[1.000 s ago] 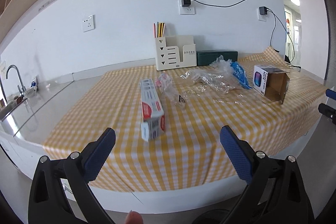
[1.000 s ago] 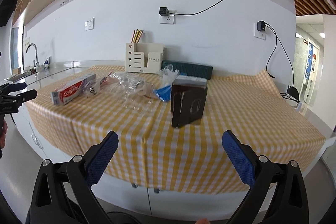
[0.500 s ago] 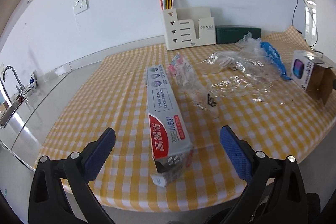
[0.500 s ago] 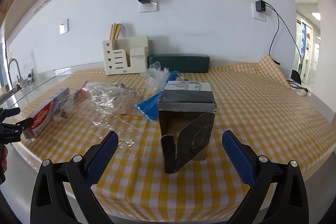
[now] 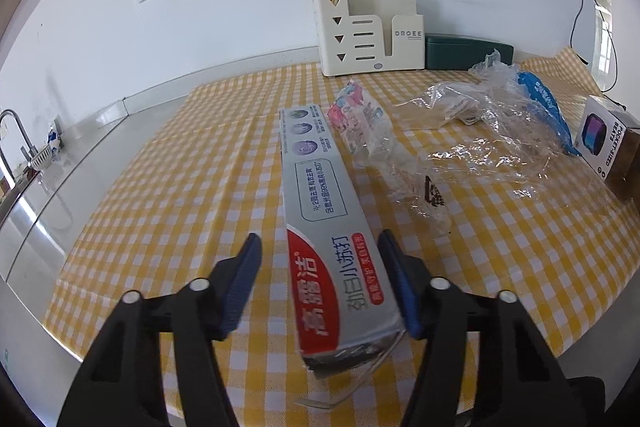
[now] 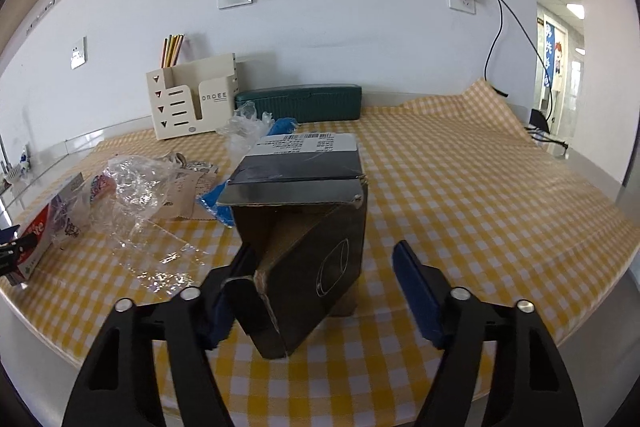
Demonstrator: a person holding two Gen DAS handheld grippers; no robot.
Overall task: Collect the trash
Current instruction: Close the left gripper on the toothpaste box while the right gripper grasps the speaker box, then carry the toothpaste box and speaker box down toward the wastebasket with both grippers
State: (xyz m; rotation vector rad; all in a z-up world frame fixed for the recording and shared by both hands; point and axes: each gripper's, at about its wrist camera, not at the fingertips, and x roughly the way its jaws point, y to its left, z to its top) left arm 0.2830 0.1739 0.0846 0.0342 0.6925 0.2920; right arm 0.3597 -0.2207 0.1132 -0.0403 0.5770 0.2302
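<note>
Gingham cloth (image 5: 168, 187): left gripper (image 5: 320, 285) closing round long toothpaste carton (image 5: 324, 223), right gripper (image 6: 324, 293) round open cardboard box (image 6: 304, 227).

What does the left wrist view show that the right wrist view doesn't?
Left wrist only: the left gripper, jaws just closing around the toothpaste box, a gap left beside one pad. Right wrist only: the right gripper, jaws just closing around the open dark cardboard box, and a doorway. Both: clear plastic wrap, desk organizer, checked tablecloth.
</note>
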